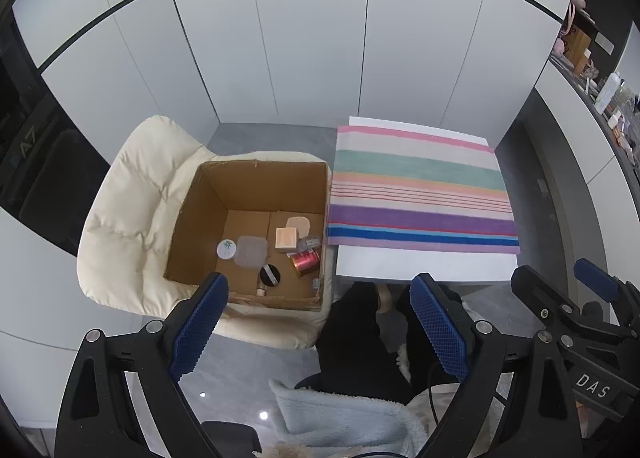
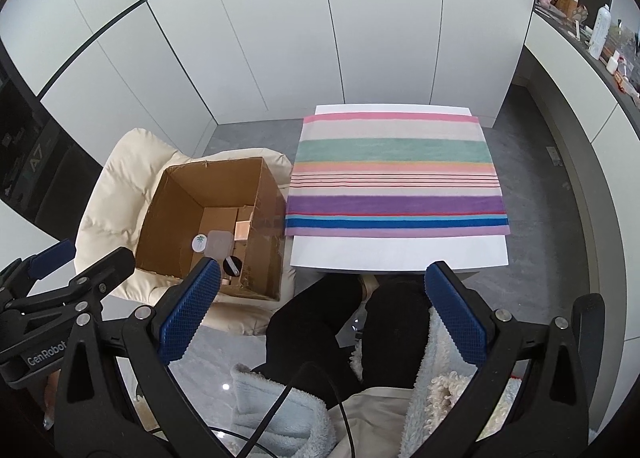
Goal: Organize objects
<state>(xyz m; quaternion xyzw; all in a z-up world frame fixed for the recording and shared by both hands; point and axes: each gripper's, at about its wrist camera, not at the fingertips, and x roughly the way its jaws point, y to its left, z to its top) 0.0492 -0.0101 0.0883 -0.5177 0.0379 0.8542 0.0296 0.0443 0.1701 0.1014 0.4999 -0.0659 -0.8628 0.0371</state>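
Note:
An open cardboard box point(image 1: 200, 218) point(image 2: 168, 214) rests on a cream padded chair point(image 1: 128, 218) point(image 2: 116, 174). Its floor holds several small items: a white round jar point(image 1: 227, 249) point(image 2: 199, 243), a grey square lid point(image 1: 251, 251), a beige cube box point(image 1: 286, 238), a red metallic roll point(image 1: 305, 261) and a black round compact point(image 1: 270, 276) point(image 2: 231, 265). A white table point(image 1: 424, 264) point(image 2: 400, 254) carries a striped cloth point(image 1: 420, 194) point(image 2: 396, 174). My left gripper point(image 1: 320, 290) is open and held high, near the box's front edge. My right gripper point(image 2: 324, 278) is open too, before the table's near edge. Neither holds anything.
A person's dark-trousered legs point(image 1: 352, 338) point(image 2: 320, 330) and a pale fleece garment point(image 1: 340, 418) point(image 2: 288, 414) fill the foreground. White cabinet doors point(image 1: 320, 38) stand behind. A cluttered shelf point(image 1: 600, 90) point(image 2: 600, 34) runs along the right. Grey floor point(image 1: 260, 138) surrounds the chair and table.

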